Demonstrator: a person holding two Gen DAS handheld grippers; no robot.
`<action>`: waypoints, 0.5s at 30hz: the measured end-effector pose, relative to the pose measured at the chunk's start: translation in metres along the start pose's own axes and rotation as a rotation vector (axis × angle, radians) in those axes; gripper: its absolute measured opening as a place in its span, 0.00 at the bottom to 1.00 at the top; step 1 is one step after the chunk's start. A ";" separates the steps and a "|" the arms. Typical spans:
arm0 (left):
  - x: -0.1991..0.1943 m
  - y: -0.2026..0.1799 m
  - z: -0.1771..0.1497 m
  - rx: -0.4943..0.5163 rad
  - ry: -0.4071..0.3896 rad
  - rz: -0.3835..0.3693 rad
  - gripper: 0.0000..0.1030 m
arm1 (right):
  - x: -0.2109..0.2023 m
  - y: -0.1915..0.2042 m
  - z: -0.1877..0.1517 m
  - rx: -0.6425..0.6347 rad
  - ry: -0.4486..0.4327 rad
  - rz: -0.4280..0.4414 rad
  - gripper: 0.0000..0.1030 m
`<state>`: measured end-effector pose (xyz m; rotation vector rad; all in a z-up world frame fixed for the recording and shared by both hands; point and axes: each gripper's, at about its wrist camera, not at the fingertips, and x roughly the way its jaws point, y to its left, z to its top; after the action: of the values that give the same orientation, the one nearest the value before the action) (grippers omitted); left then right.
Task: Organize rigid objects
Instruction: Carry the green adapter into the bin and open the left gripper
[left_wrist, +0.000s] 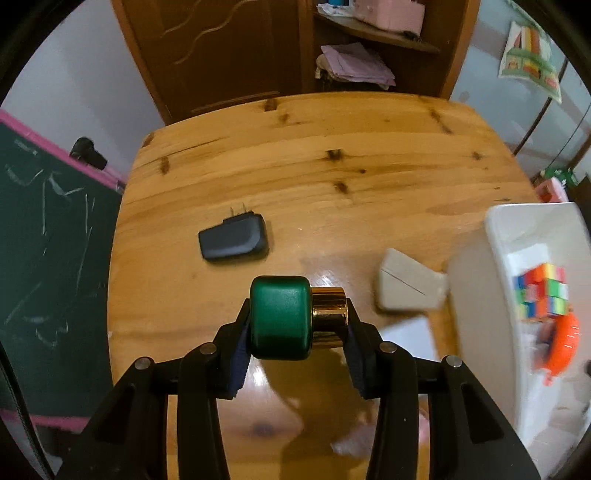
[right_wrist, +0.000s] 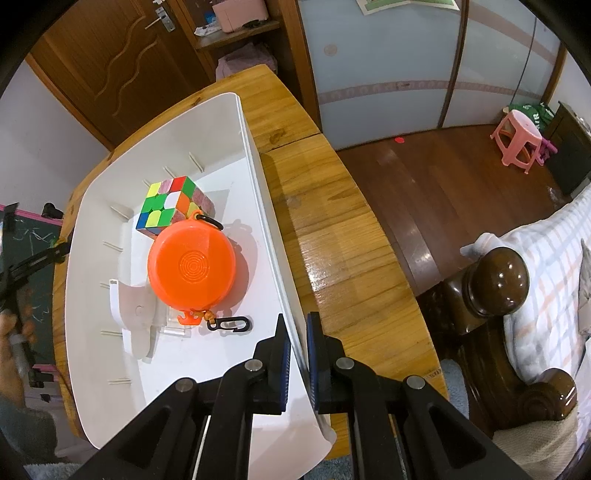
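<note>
green-and-gold bottle (left_wrist: 295, 317) | clamped in left claw (left_wrist: 295, 328) | above table (left_wrist: 332, 147)

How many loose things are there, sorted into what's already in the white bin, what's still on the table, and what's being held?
In the white bin: 2, puzzle cube and orange round case
On the table: 2, black plug adapter and beige block
Held by left gripper: 1, green-and-gold bottle
Total: 5
</note>
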<state>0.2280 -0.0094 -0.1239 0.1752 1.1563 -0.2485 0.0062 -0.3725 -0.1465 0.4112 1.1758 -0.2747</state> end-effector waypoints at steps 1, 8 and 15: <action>-0.009 -0.003 -0.002 -0.004 0.000 -0.010 0.46 | 0.000 0.000 0.000 -0.001 0.000 0.001 0.08; -0.068 -0.037 -0.013 -0.002 -0.052 -0.106 0.46 | 0.000 -0.002 -0.001 -0.002 -0.004 0.016 0.08; -0.109 -0.096 -0.014 0.075 -0.101 -0.194 0.46 | 0.000 -0.001 -0.003 -0.019 -0.019 0.015 0.08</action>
<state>0.1476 -0.0868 -0.0303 0.1147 1.0648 -0.4677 0.0034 -0.3724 -0.1480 0.4001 1.1558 -0.2532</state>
